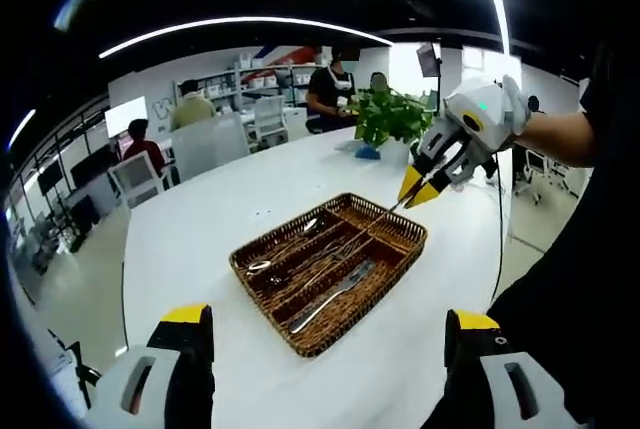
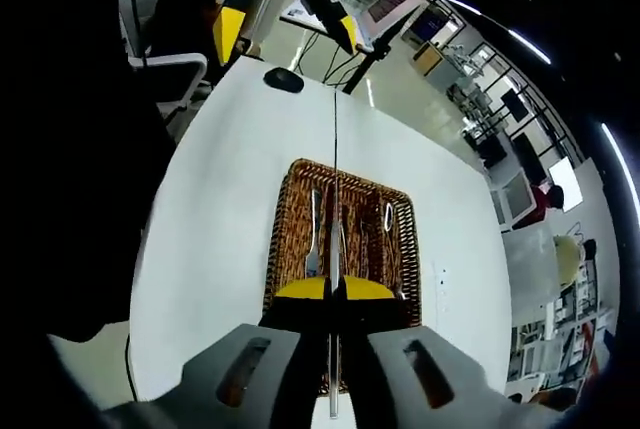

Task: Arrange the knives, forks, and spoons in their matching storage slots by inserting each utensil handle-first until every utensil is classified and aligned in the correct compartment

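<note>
Wicker tray point(image 1: 405, 241) sits mid-counter point(image 1: 230, 209); right gripper point(image 1: 418, 189), at two o'clock above it, pinches a knife point(image 2: 334, 189). Left gripper point(image 1: 330, 349) jaws stand open.

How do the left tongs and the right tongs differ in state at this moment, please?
The right tongs are shut on a thin utensil, while the left tongs stand wide open with nothing between them. The right tongs hang directly over the wicker tray, whereas the left tongs sit back from it, above bare white table. Both have yellow tips.
</note>
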Demonstrator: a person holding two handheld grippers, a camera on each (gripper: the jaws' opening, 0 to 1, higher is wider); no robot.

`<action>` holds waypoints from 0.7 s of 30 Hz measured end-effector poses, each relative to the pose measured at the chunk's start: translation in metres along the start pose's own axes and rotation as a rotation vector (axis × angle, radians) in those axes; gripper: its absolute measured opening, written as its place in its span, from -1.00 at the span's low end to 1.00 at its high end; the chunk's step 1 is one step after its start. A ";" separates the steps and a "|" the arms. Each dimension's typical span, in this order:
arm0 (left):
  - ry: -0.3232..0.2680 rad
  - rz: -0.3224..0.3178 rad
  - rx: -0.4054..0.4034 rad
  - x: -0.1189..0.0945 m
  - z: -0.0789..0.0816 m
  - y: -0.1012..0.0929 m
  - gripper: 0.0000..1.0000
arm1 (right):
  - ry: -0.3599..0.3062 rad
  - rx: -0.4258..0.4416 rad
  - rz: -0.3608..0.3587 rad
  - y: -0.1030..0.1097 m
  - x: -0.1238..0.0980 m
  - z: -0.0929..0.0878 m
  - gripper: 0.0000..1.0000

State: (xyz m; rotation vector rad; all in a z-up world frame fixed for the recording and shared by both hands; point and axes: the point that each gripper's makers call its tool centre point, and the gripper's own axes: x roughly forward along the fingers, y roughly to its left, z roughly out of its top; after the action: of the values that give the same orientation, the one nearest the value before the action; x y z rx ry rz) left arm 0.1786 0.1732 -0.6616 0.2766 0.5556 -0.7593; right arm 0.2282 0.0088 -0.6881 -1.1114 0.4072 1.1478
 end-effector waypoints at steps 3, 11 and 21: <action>0.002 -0.001 0.001 -0.001 -0.003 0.003 1.00 | 0.004 0.000 -0.008 -0.005 0.002 0.001 -1.00; 0.003 0.003 -0.001 -0.003 -0.004 0.006 1.00 | 0.023 -0.014 -0.026 -0.016 0.009 -0.003 -1.00; 0.000 0.005 0.000 -0.004 -0.003 0.008 1.00 | 0.027 -0.027 -0.062 -0.031 0.014 -0.003 -1.00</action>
State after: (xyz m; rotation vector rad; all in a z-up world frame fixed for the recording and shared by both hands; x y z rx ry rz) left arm 0.1810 0.1824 -0.6612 0.2783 0.5549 -0.7547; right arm 0.2621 0.0137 -0.6846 -1.1567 0.3761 1.0876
